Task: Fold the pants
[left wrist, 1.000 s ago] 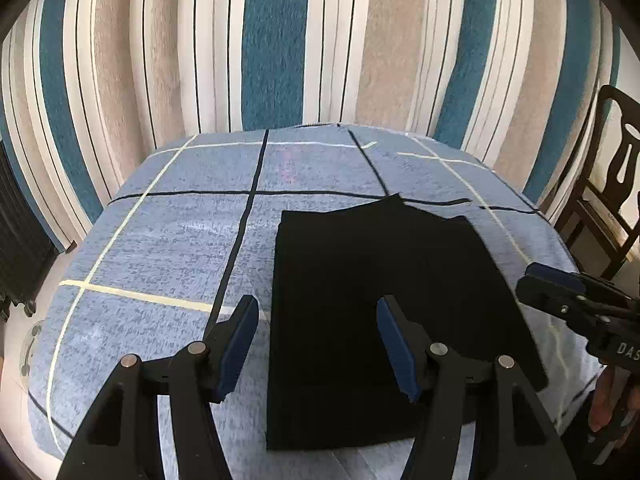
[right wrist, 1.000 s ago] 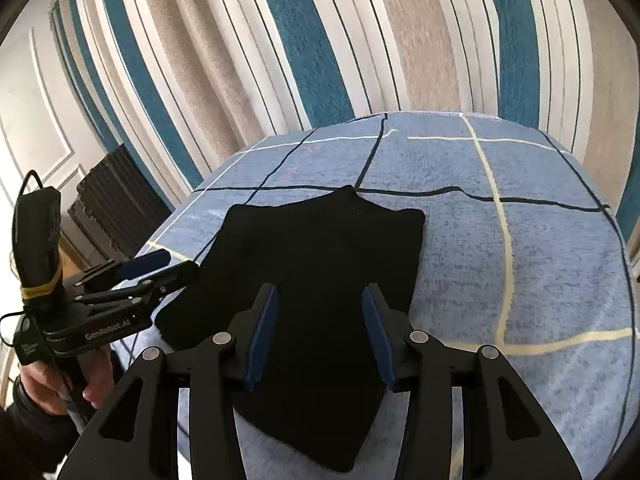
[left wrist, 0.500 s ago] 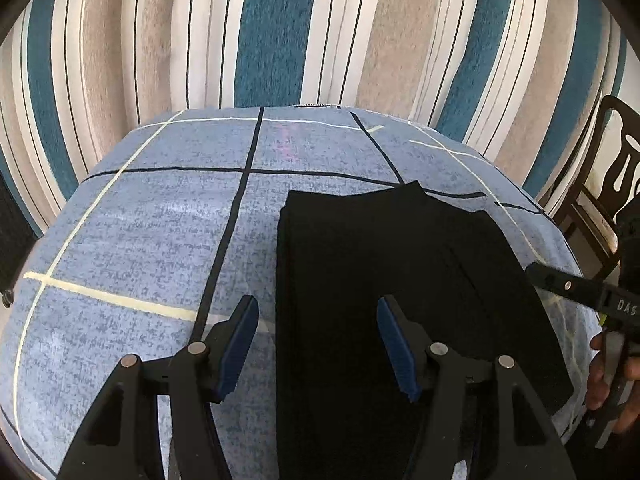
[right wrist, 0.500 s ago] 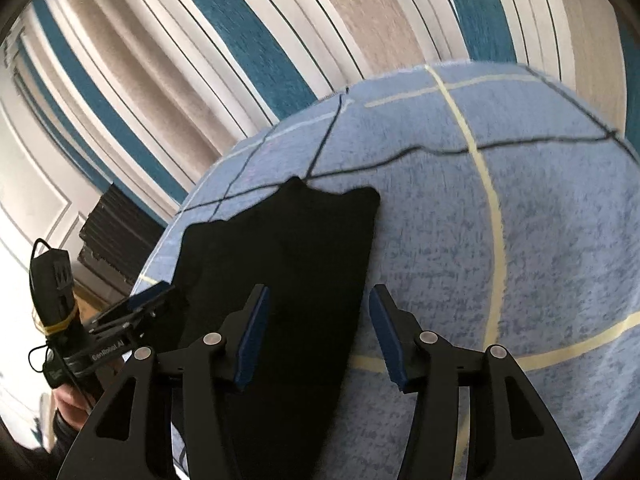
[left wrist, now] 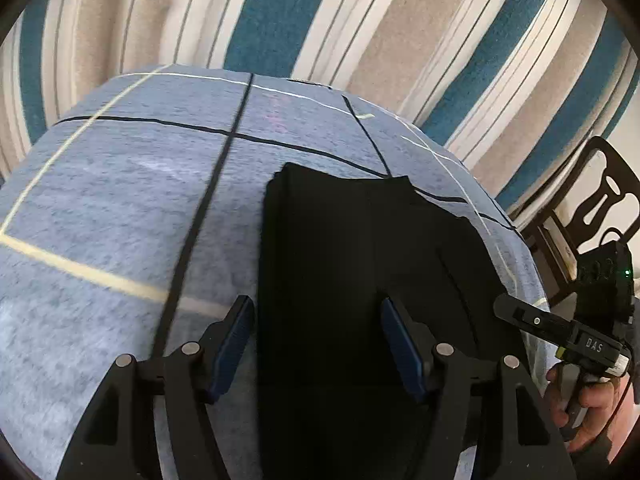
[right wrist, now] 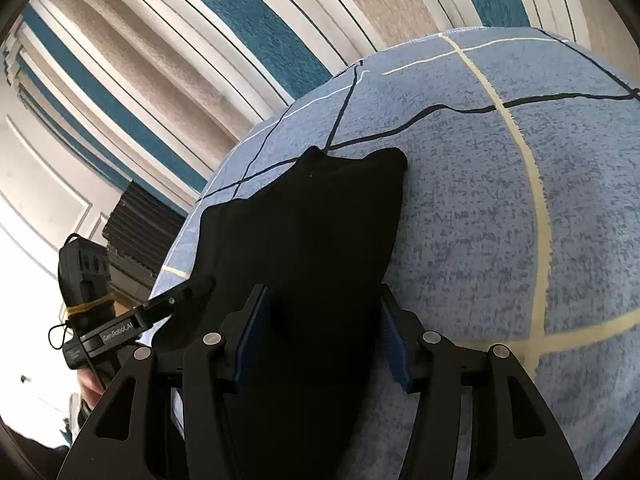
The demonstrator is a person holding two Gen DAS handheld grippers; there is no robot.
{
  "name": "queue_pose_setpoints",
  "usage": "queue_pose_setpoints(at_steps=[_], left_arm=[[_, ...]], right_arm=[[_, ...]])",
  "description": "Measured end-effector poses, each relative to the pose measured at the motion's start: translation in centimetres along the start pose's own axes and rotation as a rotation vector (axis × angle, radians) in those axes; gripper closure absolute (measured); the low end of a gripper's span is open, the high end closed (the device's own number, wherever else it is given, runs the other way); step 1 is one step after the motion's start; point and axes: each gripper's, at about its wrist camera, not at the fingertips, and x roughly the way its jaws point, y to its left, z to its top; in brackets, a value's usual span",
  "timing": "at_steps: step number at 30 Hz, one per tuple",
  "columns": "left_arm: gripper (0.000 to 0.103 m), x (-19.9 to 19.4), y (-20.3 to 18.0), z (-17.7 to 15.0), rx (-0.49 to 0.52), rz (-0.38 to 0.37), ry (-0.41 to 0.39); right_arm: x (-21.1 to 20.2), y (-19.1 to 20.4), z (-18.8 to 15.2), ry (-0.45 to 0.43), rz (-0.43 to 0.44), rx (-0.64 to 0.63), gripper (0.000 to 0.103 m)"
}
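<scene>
Black pants [left wrist: 352,264] lie folded flat on a blue cloth with black and cream lines [left wrist: 120,208]. They also show in the right wrist view [right wrist: 312,240]. My left gripper [left wrist: 316,344] is open, low over the pants' near left edge, with its jaws either side of the edge. My right gripper [right wrist: 320,336] is open, low over the pants' near right edge. The right gripper shows in the left wrist view [left wrist: 520,316] at the pants' right side. The left gripper shows in the right wrist view [right wrist: 176,300] at the pants' left side.
A striped teal, beige and white upholstered back [left wrist: 320,20] rises behind the cloth. A dark wooden chair [left wrist: 592,200] stands to the right. A dark ribbed radiator-like object [right wrist: 140,236] stands to the left, beyond the cloth's edge.
Both grippers have moved forward and down onto the near end of the pants. The pants themselves have not moved. Both grippers stayed open.
</scene>
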Motion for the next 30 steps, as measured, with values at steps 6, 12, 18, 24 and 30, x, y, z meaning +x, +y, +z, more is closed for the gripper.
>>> queue_pose_setpoints(at_steps=[6,12,18,24,30], left_arm=[[0.037,0.8,-0.4,0.4,0.008,-0.008,0.01],[0.069,-0.7,-0.7,0.0,0.01,-0.066,-0.001],[0.079,-2.9,-2.6,0.8,0.066,-0.065,-0.061],[0.079,-5.9,-1.6,3.7,0.065,-0.078,-0.132],[0.079,-6.2,1.2,8.8,0.112,0.01,-0.142]], right_arm=[[0.2,-0.2,0.2,-0.009,0.014,0.019,0.057],[-0.7,0.0,-0.1,-0.027,0.053,0.025,0.086],[-2.5,3.2,0.4,-0.077,0.059,-0.059,0.088],[-2.6,6.3,2.7,-0.105,0.096,-0.111,0.088],[1.5,8.7,6.5,-0.09,0.113,-0.141,0.088]])
